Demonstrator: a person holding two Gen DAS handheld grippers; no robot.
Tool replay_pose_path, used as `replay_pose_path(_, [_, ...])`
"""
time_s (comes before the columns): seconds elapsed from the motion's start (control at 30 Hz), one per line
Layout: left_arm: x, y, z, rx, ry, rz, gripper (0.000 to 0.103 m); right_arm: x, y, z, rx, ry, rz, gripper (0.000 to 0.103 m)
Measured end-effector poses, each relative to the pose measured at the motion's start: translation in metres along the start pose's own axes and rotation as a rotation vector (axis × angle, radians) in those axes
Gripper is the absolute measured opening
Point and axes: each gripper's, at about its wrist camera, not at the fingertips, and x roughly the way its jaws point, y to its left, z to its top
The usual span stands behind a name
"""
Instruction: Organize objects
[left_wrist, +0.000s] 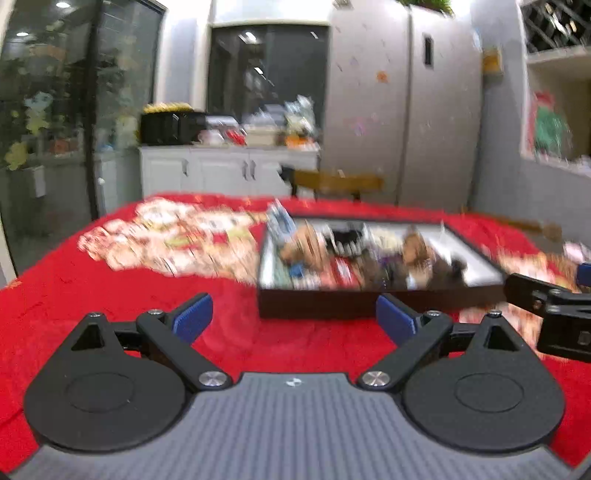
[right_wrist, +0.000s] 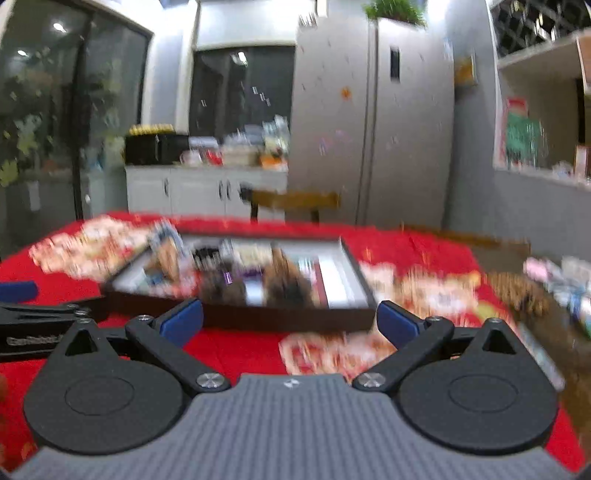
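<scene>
Ahead of both hand-held grippers, on a bench draped in a bright red cloth (left_wrist: 92, 288) with pale printed patterns, sits a shallow black rectangular tray (left_wrist: 317, 304) with a white lining. The tray is crowded with small jumbled objects (left_wrist: 343, 254): brown, black, red and blue shapes, too blurred to name one by one.

The left hand-held gripper (left_wrist: 294, 319) hangs low above the cloth with its two blue-padded fingers (left_wrist: 194, 317) spread wide and nothing between them. The tray lies just beyond and slightly to the right of its fingertips.

The right hand-held gripper (right_wrist: 290, 321) is likewise spread wide and empty, blue pads (right_wrist: 397, 326) apart, hovering above the cloth. The tray's near wall (right_wrist: 288, 319) runs directly in front of its fingertips. To its right, on the cloth near the bench edge, lies a loose scatter of further small items (right_wrist: 554, 288), brownish and pale, also blurred.

The two grippers are side by side; each shows at the edge of the other's view, the left as a black arm with a blue pad (right_wrist: 18, 290).

Beyond the bench stand a wooden chair back (left_wrist: 338, 181), white cupboards (left_wrist: 221, 170) with a cluttered top, and a tall silver double-door refrigerator (left_wrist: 402, 103).
</scene>
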Motion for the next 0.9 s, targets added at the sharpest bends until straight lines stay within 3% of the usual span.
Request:
replay_pose_path(0.2, [0.005, -0.013, -0.017, 0.091, -0.022, 0.002, 0.097, 0.018, -0.005, -0.026, -0.013, 0.120, 0.008, 0.103])
replay_pose_path(0.4, [0.020, -0.017, -0.018, 0.126, 0.056, 0.017, 0.097, 0.016, -0.005, -0.036, 0.014, 0.094, -0.031, 0.103])
replay_pose_path(0.57, [0.020, -0.011, -0.017, 0.085, 0.051, 0.024, 0.097, 0.014, -0.009, -0.035, 0.044, 0.059, -0.043, 0.103])
replay_pose_path(0.9, [0.020, -0.010, -0.017, 0.095, 0.051, 0.024, 0.097, 0.020, -0.007, -0.037, 0.024, 0.089, -0.027, 0.103])
